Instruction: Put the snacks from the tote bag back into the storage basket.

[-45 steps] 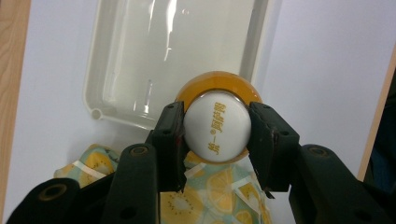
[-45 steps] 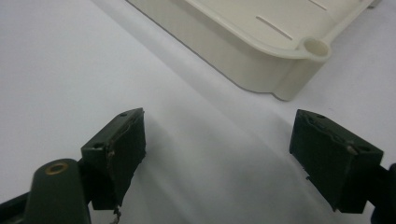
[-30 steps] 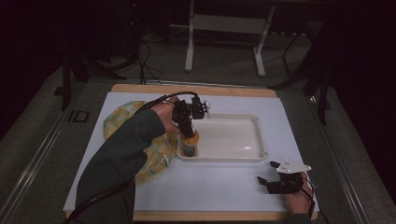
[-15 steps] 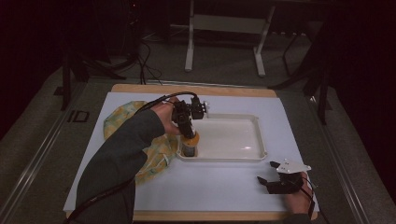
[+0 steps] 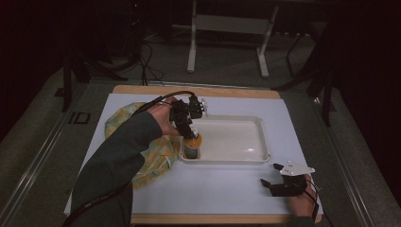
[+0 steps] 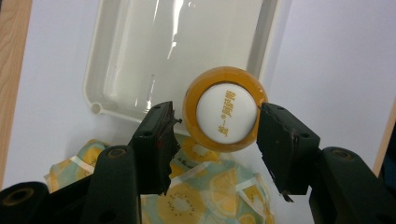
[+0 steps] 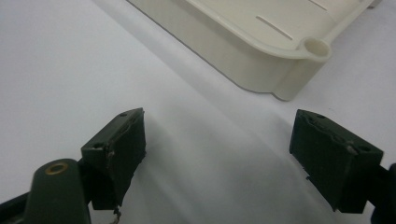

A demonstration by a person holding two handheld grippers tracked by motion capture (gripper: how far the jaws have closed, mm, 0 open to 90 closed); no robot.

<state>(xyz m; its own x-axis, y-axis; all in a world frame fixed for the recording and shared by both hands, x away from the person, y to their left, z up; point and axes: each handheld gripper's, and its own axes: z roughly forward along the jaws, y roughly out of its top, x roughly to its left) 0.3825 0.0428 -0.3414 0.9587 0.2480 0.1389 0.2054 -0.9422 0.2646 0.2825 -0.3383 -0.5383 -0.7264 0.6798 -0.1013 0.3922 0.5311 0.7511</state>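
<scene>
Standing in the near left corner of the white tray (image 5: pixel 257 137), the small orange bottle (image 6: pixel 225 109) with a white cap is between the jaws of the left gripper (image 6: pixel 215 135), which have just been opening; there is a gap at the left pad, and the right pad is at most just touching, so the bottle is released. I think the main risk is now in the withdrawal: if the hand lifts crooked, a pad (image 6: pixel 156 140) can catch the bottle and tip it over the tray's low rim onto the cloth (image 5: pixel 158 158) (it has a lemon pattern). The right gripper (image 5: pixel 269 185) rests on the white sheet (image 5: pixel 227 189), jaws wide apart and empty. Count: one bottle, one tray, one cloth, two grippers.
</scene>
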